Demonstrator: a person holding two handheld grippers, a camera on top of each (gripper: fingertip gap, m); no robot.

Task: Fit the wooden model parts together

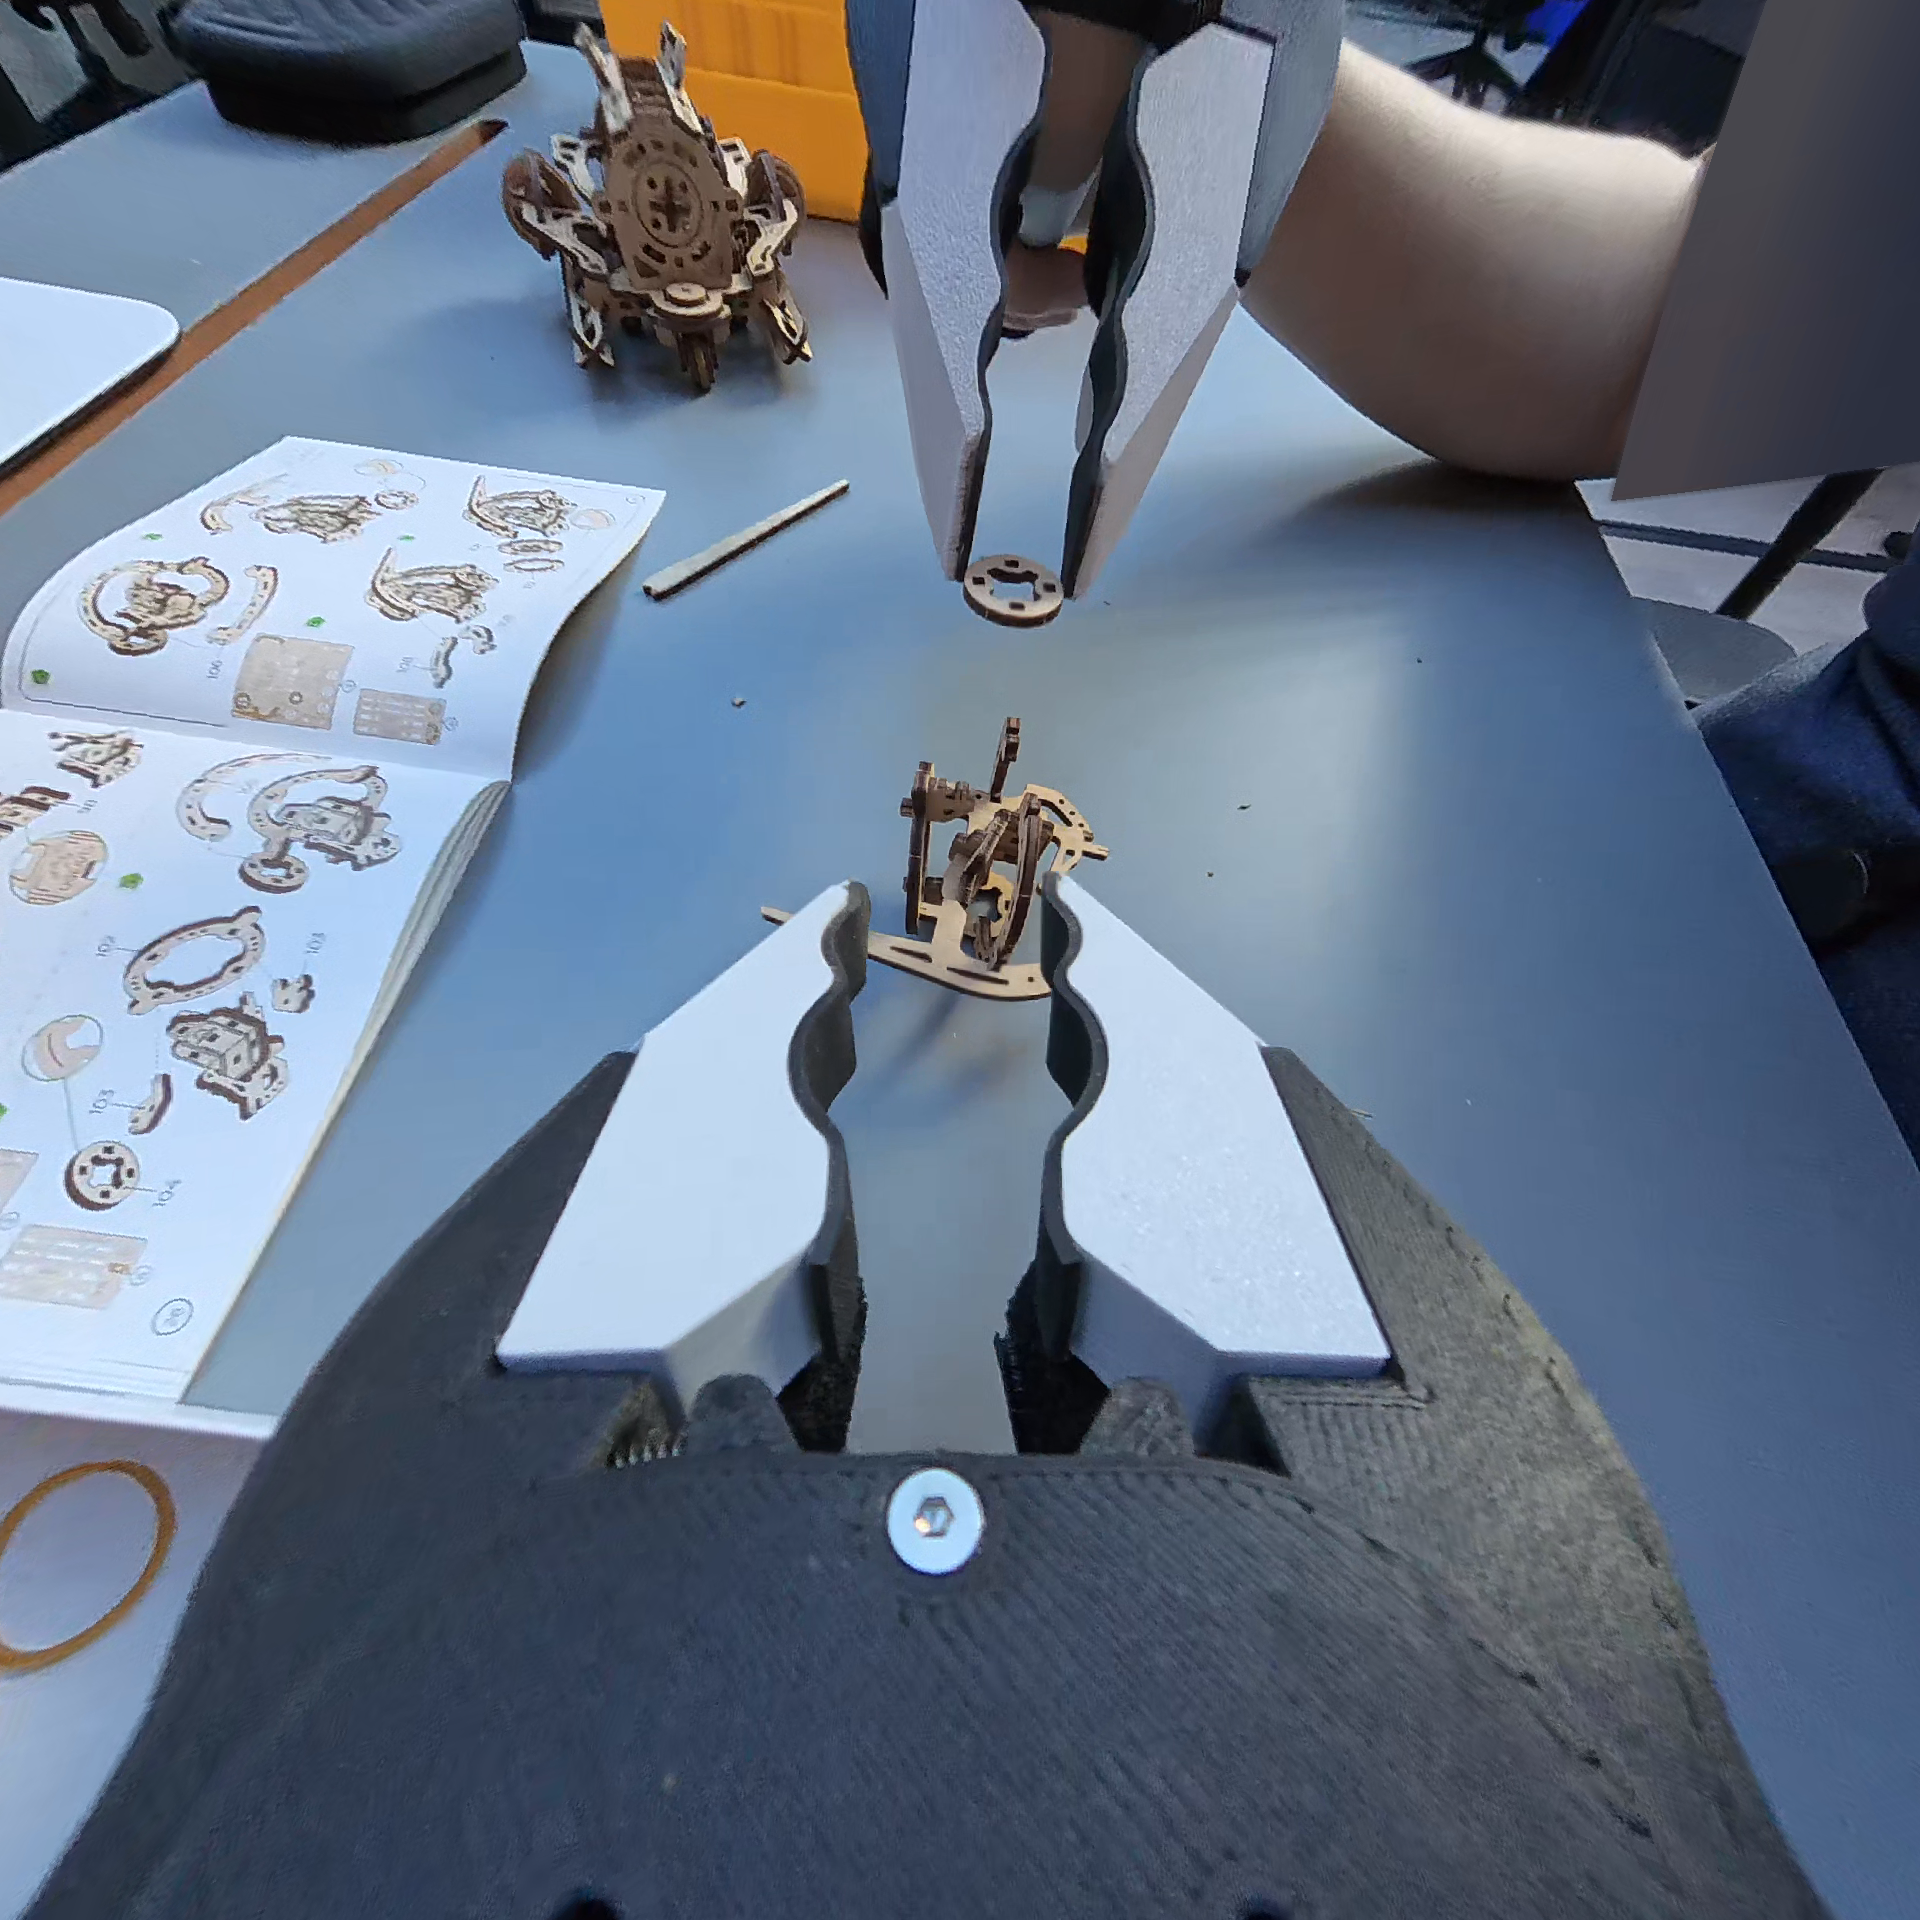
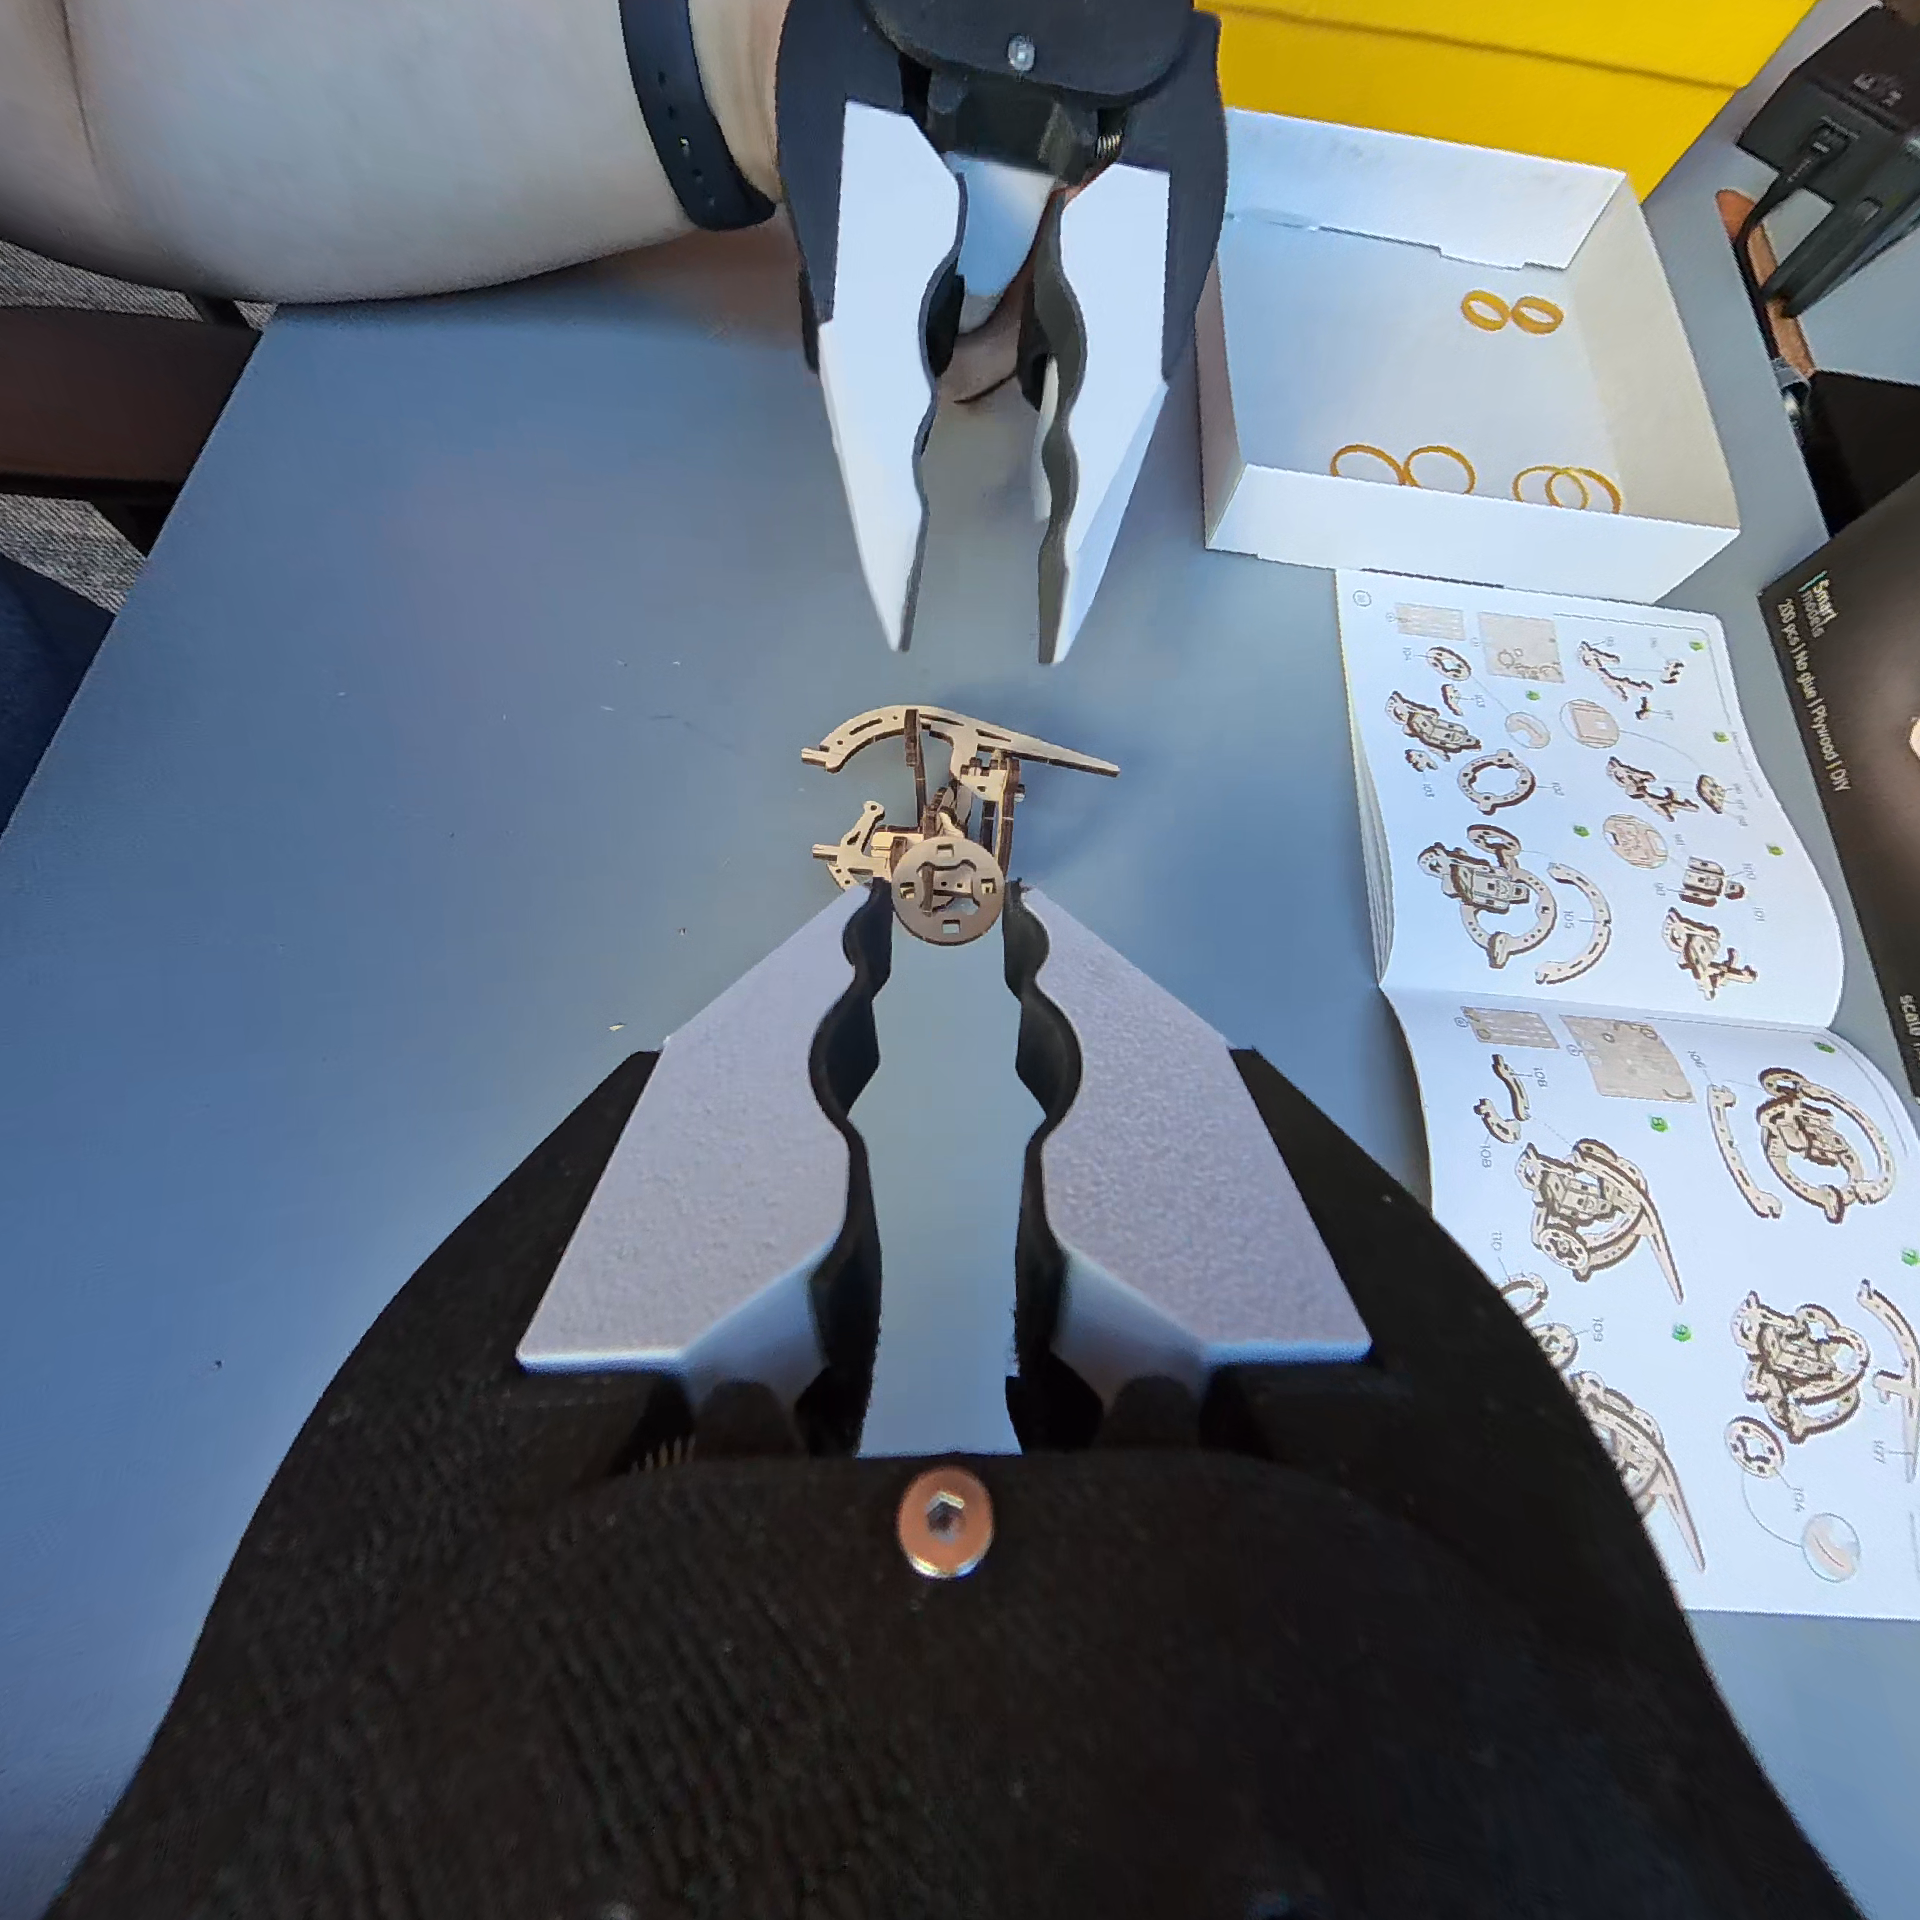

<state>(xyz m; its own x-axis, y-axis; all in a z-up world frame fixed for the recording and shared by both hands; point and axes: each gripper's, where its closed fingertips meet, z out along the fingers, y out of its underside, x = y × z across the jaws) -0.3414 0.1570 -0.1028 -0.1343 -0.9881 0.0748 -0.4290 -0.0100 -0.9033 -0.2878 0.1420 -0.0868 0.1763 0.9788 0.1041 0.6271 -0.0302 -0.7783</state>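
A: Start closest in. What is the left gripper (image 1: 951, 940) doing?

B: Its jaws stand apart, tips either side of the small wooden sub-assembly (image 1: 987, 873) on the grey table (image 1: 1403, 831). From the left wrist view I can't tell whether the tips touch its curved base; the right wrist view shows them short of it, with nothing clamped.

A: And the right gripper (image 2: 948, 904)?

B: Clamped on a wooden disc (image 2: 948, 894) with a notched centre hole, held by its rim between the 2 tips. In the left wrist view the disc hangs just above the table, apart from the sub-assembly.

A: So how far along?

B: I'd judge it mid-build. The sub-assembly already has several pieces slotted together: curved arms, an upright plate, a core block. The disc isn't on yet; that looks like the step in hand. It needs lining up with a peg or hub, with the left gripper probably steadying the piece.

A: Farther out?

B: An open instruction booklet (image 1: 291, 790) lies beside the work. Past the disc lies a thin grey stick (image 1: 743, 540), and beyond it a larger wooden model (image 1: 660, 208) stands on its legs. A white box (image 2: 1455, 374) holds orange rubber bands (image 2: 1403, 468), so more seems left to fit.
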